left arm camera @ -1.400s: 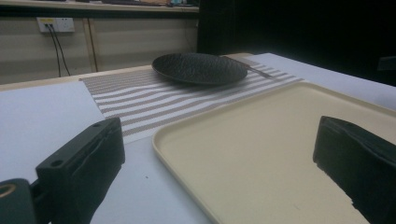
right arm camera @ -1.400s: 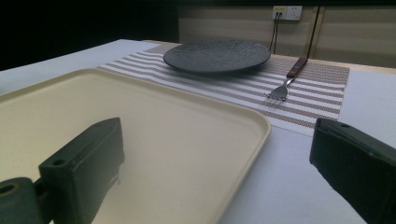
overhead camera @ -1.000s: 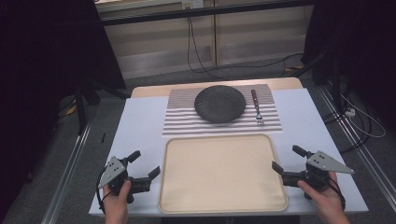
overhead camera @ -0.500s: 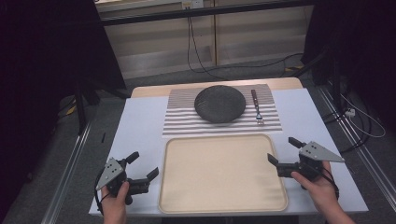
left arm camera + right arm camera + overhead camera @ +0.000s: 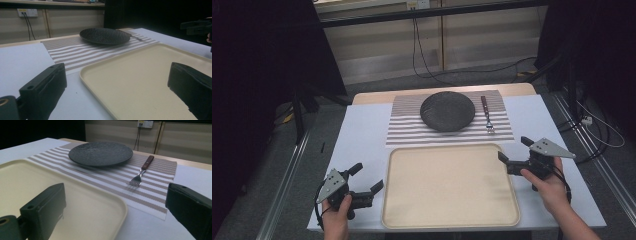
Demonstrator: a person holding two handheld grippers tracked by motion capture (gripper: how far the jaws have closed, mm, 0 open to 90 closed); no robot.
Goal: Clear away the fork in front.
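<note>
A cream tray point(image 5: 451, 185) lies empty at the table's near middle. Beyond it a striped placemat point(image 5: 412, 131) carries a dark round plate point(image 5: 447, 111) and a fork point(image 5: 487, 116) with a brown handle to the plate's right. My left gripper point(image 5: 368, 176) is open beside the tray's near left corner, jaws wide, one over the tray's edge point(image 5: 140, 75). My right gripper point(image 5: 513, 148) is open at the tray's far right corner, nothing between its jaws. The right gripper view looks past the tray corner point(image 5: 50, 182) to the plate point(image 5: 100, 153) and fork point(image 5: 141, 173).
A white sheet point(image 5: 357, 140) covers the tabletop around the mat and tray. Cables point(image 5: 422, 55) hang down the wall behind the table. Metal rails point(image 5: 287, 170) run along the floor at both sides. The other gripper point(image 5: 197, 26) appears far off in the left gripper view.
My right gripper has moved forward and a little left, up along the tray's right edge to its far corner. The left gripper has barely moved.
</note>
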